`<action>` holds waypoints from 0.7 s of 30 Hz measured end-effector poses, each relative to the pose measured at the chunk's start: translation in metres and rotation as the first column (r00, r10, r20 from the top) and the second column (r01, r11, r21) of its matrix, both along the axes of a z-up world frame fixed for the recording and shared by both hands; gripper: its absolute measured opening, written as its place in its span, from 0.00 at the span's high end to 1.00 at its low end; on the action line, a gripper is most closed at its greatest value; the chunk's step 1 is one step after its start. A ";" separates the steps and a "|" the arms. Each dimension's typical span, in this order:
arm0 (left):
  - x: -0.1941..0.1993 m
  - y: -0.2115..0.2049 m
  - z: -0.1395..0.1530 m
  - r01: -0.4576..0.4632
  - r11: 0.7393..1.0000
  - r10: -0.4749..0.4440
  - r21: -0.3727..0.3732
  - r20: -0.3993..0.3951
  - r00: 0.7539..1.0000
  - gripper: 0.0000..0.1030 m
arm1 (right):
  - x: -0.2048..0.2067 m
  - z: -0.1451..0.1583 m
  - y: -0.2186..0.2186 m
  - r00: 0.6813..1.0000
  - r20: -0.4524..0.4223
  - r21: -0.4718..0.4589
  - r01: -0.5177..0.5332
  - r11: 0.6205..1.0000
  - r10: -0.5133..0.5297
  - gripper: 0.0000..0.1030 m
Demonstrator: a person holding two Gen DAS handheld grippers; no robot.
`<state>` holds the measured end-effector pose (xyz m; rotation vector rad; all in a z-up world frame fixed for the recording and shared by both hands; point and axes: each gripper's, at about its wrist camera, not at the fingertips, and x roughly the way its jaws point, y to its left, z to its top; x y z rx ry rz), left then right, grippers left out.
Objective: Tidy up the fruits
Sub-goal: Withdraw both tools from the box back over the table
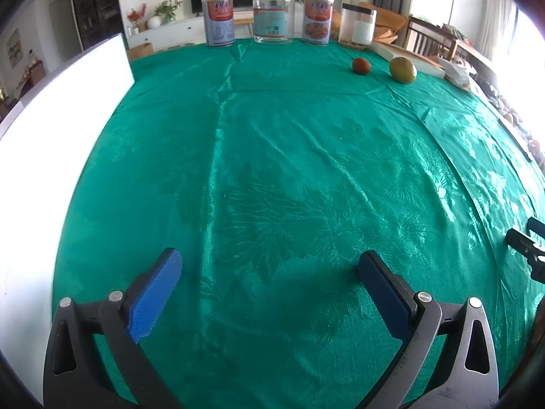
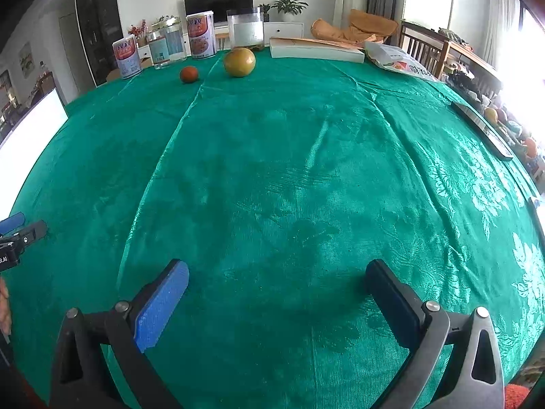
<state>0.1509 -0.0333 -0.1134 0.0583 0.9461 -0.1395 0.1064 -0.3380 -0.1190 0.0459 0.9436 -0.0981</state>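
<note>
- One white board (image 1: pixel 64 109) is standing at the left edge of the green cloth (image 1: pixel 272 156).
- Four containers are lining the far edge: two printed tins (image 1: pixel 218 22), two clear jars (image 1: pixel 273 17).
- Two fruits are sitting near them: one small red fruit (image 1: pixel 361 65), one larger yellow-green fruit (image 1: pixel 403 70) just beside it.
- Left gripper (image 1: pixel 269 289) and right gripper (image 2: pixel 277 298) are both gaping wide, holding nothing.

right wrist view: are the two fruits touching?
No, the small red fruit and the larger yellow-green fruit sit apart, green cloth showing between them.
</note>
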 end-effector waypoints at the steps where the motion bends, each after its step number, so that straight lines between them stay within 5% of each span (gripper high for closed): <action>1: 0.000 0.000 0.000 0.000 1.000 0.000 0.000 0.000 1.000 0.01 | 0.000 0.000 0.000 1.000 -0.001 -0.001 0.000 1.000 0.000 0.00; 14: 0.000 -0.001 0.001 0.003 1.000 -0.003 0.001 -0.002 1.000 0.01 | 0.000 0.000 0.000 1.000 -0.002 -0.002 0.000 1.000 0.000 0.00; 18: 0.024 -0.021 0.014 0.100 0.992 -0.102 -0.072 -0.034 0.994 0.02 | 0.000 0.000 0.001 1.000 -0.002 -0.002 -0.004 1.000 0.004 0.00; 21: 0.061 -0.055 0.036 0.199 0.977 -0.198 -0.073 0.022 0.980 0.01 | 0.000 0.000 0.002 1.000 -0.003 -0.003 -0.011 1.000 0.011 0.00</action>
